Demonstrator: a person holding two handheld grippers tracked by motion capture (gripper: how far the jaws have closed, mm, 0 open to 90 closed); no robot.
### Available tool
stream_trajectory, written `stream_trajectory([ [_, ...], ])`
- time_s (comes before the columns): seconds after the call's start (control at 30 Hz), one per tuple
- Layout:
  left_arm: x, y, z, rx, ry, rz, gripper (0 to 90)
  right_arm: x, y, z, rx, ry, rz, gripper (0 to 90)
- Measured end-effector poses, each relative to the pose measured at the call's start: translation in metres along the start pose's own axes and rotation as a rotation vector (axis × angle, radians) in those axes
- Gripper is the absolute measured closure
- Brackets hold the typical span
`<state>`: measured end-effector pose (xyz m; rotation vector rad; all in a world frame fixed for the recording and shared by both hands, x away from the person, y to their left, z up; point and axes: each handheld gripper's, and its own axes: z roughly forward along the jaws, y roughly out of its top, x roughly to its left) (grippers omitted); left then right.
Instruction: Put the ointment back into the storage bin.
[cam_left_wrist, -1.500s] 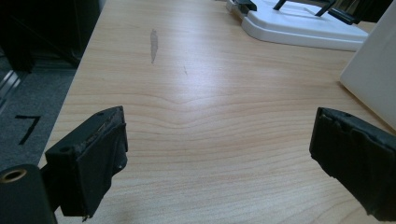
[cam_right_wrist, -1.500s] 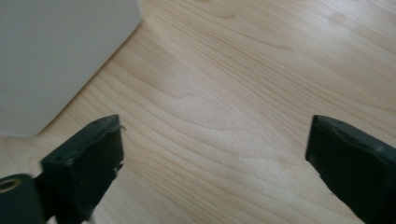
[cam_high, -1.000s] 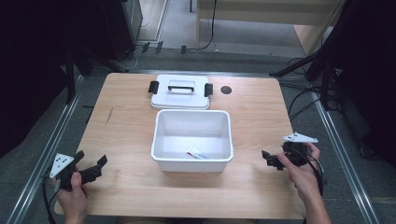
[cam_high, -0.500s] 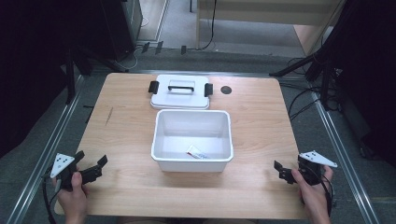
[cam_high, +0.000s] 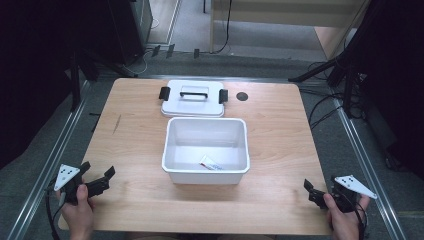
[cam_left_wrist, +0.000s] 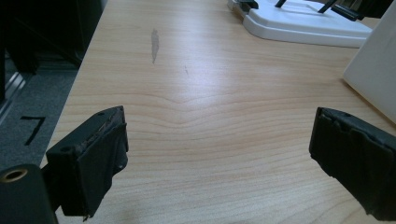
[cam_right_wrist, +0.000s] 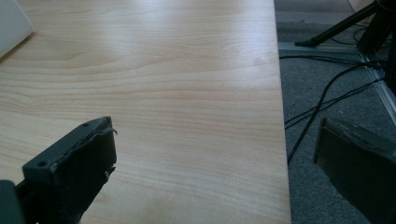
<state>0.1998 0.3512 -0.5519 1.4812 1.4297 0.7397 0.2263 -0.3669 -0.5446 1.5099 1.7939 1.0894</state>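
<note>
A white plastic bin (cam_high: 205, 150) stands open in the middle of the wooden table (cam_high: 280, 130). A small white tube with a red mark (cam_high: 211, 164) lies on its floor near the front wall. The bin's white lid (cam_high: 193, 98), with a black handle and black side clips, lies flat just behind it. My left gripper (cam_high: 97, 179) rests open at the table's front left corner, with bare wood between its jaws (cam_left_wrist: 219, 140). My right gripper (cam_high: 320, 192) is held open at the front right corner, one jaw over the wood and the other past the table edge (cam_right_wrist: 219, 154).
A dark round hole (cam_high: 242, 96) sits in the tabletop right of the lid. A grey smudge (cam_left_wrist: 154, 43) marks the wood on the left side. Cables (cam_high: 325, 112) and stand legs (cam_high: 325, 70) lie on the floor beyond the right edge. Metal rails (cam_high: 55, 160) flank the table.
My right gripper has drawn back from beside the bin's right side to the front right corner of the table. The left gripper has stayed in place.
</note>
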Motion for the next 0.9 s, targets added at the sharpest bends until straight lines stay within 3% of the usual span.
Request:
stream_trajectory([
  [0.27,0.000,0.000,0.000,-0.002,0.001,0.000,4.8,-0.002,-0.005,-0.006,-0.038,-0.009,0.015,0.0],
  [0.43,0.000,0.000,0.000,0.000,0.000,0.001,4.8,-0.002,-0.006,-0.008,-0.052,-0.041,0.003,2.4],
  [0.47,0.000,0.000,0.000,-0.002,0.000,-0.001,4.8,-0.001,-0.006,-0.008,-0.051,-0.057,0.005,5.6],
  [0.5,0.000,0.000,0.000,0.001,0.000,0.001,4.8,0.003,-0.007,-0.007,-0.053,-0.111,-0.009,14.2],
  [0.53,0.000,0.000,0.000,0.000,-0.001,0.000,4.8,0.005,-0.007,-0.007,-0.050,-0.127,-0.012,13.5],
  [0.63,0.000,0.000,0.000,-0.002,-0.002,-0.002,4.9,0.007,-0.007,-0.007,-0.057,-0.096,-0.015,13.2],
  [0.9,0.000,0.000,0.000,0.003,-0.004,0.002,4.9,0.006,-0.007,-0.007,-0.062,-0.087,-0.006,13.3],
])
